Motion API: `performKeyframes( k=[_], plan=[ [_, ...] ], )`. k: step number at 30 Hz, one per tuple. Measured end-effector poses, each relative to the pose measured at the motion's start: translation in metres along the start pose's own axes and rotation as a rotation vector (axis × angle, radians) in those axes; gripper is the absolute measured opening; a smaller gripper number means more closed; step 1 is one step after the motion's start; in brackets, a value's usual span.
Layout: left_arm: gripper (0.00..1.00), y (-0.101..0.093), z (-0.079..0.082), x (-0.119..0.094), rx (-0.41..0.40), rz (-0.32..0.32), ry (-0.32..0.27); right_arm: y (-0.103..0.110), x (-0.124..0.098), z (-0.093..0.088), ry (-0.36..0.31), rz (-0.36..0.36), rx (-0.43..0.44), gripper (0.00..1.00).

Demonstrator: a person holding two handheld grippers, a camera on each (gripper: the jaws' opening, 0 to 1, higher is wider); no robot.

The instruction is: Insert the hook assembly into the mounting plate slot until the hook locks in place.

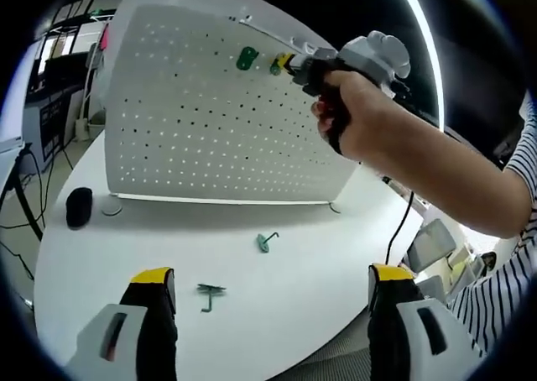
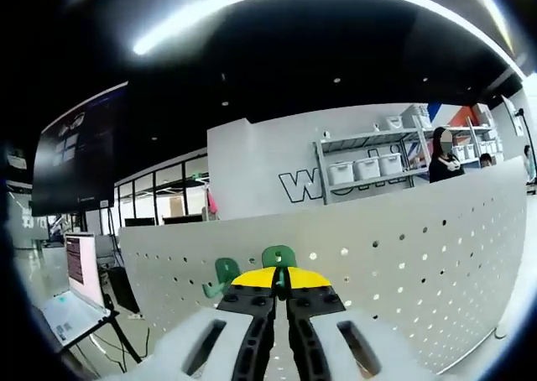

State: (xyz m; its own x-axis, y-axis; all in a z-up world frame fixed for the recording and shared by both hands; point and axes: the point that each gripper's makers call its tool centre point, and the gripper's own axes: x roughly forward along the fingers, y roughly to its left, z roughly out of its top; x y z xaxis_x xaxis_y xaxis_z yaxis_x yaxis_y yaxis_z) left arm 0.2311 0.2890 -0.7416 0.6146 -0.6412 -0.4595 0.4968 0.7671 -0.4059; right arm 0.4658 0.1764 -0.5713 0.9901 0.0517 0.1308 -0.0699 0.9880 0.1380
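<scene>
A white perforated mounting plate [image 1: 210, 129] stands upright on the round white table [image 1: 336, 263]. One green hook [image 1: 247, 58] hangs near the plate's top edge. Just right of it, my right gripper [image 1: 289, 63], held by a hand, presses a second green hook [image 1: 275, 65] against the plate. In the right gripper view the yellow-tipped jaws [image 2: 281, 279] are shut on that hook [image 2: 278, 256], with the hung hook [image 2: 225, 272] to its left on the plate [image 2: 419, 255]. My left gripper [image 1: 270, 282] hovers open and empty over the table's near edge.
Two loose green hooks [image 1: 267, 242] [image 1: 210, 294] lie on the table in front of the plate. A black object [image 1: 79, 206] and a small disc [image 1: 112, 206] sit by the plate's left foot. Shelves with boxes [image 2: 369, 167] and a person [image 2: 442, 156] stand beyond the plate.
</scene>
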Motion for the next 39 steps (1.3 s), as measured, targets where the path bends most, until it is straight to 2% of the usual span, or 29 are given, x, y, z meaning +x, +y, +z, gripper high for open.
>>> performKeyframes(
  k=[11, 12, 13, 15, 18, 21, 29, 31, 35, 38, 39],
  plan=[
    [0.97, 0.006, -0.001, 0.002, -0.014, 0.001, 0.006, -0.002, 0.006, -0.005, -0.009, -0.024, -0.004, 0.0],
    [0.97, 0.006, -0.001, 0.002, -0.016, 0.001, 0.007, 0.0, 0.008, -0.001, -0.026, -0.016, -0.093, 0.0],
    [0.97, 0.007, -0.001, 0.002, -0.016, 0.001, 0.008, -0.001, 0.008, -0.002, -0.025, -0.029, -0.096, 0.0],
    [0.97, 0.008, -0.001, 0.002, -0.015, 0.003, 0.01, -0.003, 0.01, -0.008, -0.005, -0.043, 0.007, 0.0],
    [0.96, 0.01, -0.001, 0.002, -0.015, 0.009, 0.011, -0.003, 0.01, -0.006, -0.012, -0.046, -0.017, 0.0],
    [0.96, 0.012, -0.006, 0.0, 0.038, 0.026, 0.041, -0.004, 0.01, -0.006, -0.016, -0.05, -0.011, 0.0],
    [0.96, 0.015, -0.004, -0.005, 0.007, 0.041, 0.016, -0.003, 0.013, -0.009, 0.057, -0.077, -0.066, 0.01],
    [0.96, 0.015, -0.005, -0.006, 0.002, 0.041, 0.012, -0.002, 0.013, -0.013, 0.087, -0.075, -0.044, 0.03],
    [0.95, 0.016, -0.006, -0.009, -0.007, 0.056, 0.011, 0.006, 0.01, -0.01, 0.084, -0.051, -0.025, 0.13],
    [0.96, 0.014, -0.008, -0.013, 0.003, 0.063, 0.015, 0.009, 0.009, -0.011, 0.098, -0.028, -0.058, 0.17],
    [0.96, 0.014, -0.009, -0.015, 0.008, 0.07, 0.018, 0.008, 0.007, -0.007, 0.093, -0.028, -0.098, 0.19]
  ],
)
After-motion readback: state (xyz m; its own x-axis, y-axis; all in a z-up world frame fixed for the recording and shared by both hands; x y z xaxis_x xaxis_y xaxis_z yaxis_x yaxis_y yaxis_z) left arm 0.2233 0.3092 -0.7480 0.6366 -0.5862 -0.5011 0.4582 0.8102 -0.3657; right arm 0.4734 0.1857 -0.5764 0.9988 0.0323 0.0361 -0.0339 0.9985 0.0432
